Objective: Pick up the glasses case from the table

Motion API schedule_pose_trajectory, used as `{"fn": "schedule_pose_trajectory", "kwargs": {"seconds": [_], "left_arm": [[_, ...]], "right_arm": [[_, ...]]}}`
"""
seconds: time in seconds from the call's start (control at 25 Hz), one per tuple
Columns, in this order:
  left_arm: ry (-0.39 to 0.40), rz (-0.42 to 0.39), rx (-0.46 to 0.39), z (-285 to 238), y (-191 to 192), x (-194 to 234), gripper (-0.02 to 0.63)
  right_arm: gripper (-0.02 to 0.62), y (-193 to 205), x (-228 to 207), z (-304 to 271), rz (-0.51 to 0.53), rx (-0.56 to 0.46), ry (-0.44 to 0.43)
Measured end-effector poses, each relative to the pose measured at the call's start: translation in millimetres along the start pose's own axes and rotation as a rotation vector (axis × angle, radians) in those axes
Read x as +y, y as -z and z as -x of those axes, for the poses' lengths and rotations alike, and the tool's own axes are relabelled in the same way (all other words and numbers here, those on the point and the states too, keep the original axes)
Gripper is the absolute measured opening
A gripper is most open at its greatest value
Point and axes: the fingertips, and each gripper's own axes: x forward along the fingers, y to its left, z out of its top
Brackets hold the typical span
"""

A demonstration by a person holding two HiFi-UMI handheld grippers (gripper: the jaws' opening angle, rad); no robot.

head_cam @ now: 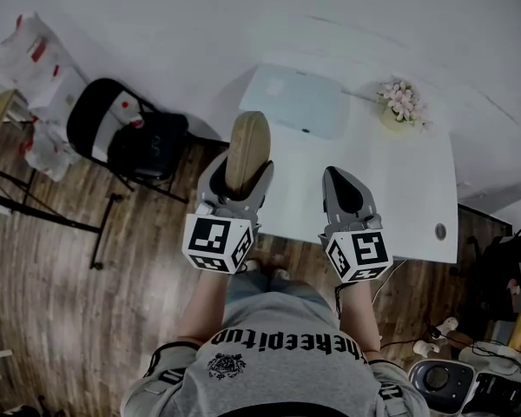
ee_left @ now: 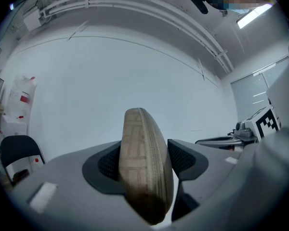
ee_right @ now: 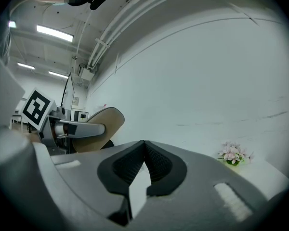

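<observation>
The tan, woven-look glasses case (head_cam: 247, 144) stands on its edge between the jaws of my left gripper (head_cam: 240, 172), which is shut on it and holds it off the white table (head_cam: 408, 194). In the left gripper view the case (ee_left: 144, 170) fills the gap between the two dark pads (ee_left: 185, 159). My right gripper (head_cam: 340, 179) hovers beside it over the table's near edge, its jaws shut with nothing in them. In the right gripper view, that gripper's (ee_right: 143, 147) pads meet at their tips, and the case (ee_right: 105, 121) shows at the left.
A flat white laptop-like slab (head_cam: 295, 101) lies at the table's far side, and a small pot of pink flowers (head_cam: 401, 102) stands to its right. A black chair with a dark bag (head_cam: 126, 133) stands left of the table on the wooden floor.
</observation>
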Motion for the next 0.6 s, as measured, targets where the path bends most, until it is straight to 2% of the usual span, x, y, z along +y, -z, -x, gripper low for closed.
{"fn": "schedule_pose_trajectory", "kwargs": {"seconds": [0.6], "left_arm": [[-0.019, -0.006, -0.013, 4.5, -2.6, 16.9, 0.291]], "right_arm": [[0.002, -1.3, 13.3, -14.5, 0.005, -0.001, -0.020]]}}
